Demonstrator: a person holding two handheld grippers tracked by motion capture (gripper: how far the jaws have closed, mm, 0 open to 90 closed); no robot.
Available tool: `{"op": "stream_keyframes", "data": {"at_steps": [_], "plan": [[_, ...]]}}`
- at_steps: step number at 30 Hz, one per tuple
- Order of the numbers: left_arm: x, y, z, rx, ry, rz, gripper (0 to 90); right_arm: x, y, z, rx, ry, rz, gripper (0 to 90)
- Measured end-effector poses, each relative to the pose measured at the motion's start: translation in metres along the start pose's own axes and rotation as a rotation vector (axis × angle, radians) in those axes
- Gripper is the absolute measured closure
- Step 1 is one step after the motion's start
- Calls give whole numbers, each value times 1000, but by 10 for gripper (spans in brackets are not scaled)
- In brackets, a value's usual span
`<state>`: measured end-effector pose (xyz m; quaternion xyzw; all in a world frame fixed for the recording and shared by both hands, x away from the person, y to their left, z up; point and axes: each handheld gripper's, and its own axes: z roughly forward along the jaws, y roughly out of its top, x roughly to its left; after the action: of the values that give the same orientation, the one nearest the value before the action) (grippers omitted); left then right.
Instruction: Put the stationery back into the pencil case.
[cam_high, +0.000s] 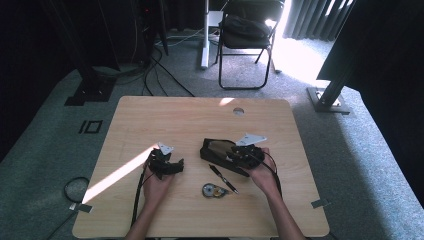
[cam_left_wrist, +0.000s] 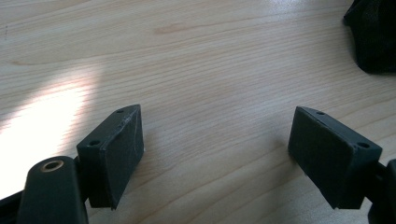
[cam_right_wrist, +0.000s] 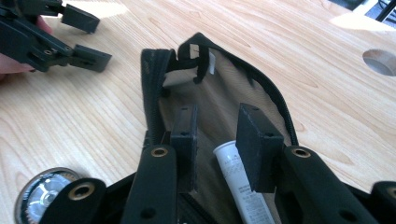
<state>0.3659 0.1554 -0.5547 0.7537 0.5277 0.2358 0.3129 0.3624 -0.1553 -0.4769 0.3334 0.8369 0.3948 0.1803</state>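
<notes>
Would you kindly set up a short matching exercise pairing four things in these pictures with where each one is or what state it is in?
Things:
1. pouch
2. white tube
3. pen
4. left gripper

Places or states:
A. lying on the bare table, between the pouch and the round tape dispenser
B. open over bare wood, holding nothing
C. unzipped, with the right gripper reaching into its mouth
D. inside the pouch, between the right gripper's jaws

Pairs: 1-C, 2-D, 3-A, 4-B
</notes>
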Motion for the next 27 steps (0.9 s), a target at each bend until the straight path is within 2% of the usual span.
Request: {"op": "stream_keyframes", "data": {"at_steps": [27], "plan": [[0, 0, 0, 1, 0, 1, 185, 20, -3, -13, -30, 24, -34, 689]]}}
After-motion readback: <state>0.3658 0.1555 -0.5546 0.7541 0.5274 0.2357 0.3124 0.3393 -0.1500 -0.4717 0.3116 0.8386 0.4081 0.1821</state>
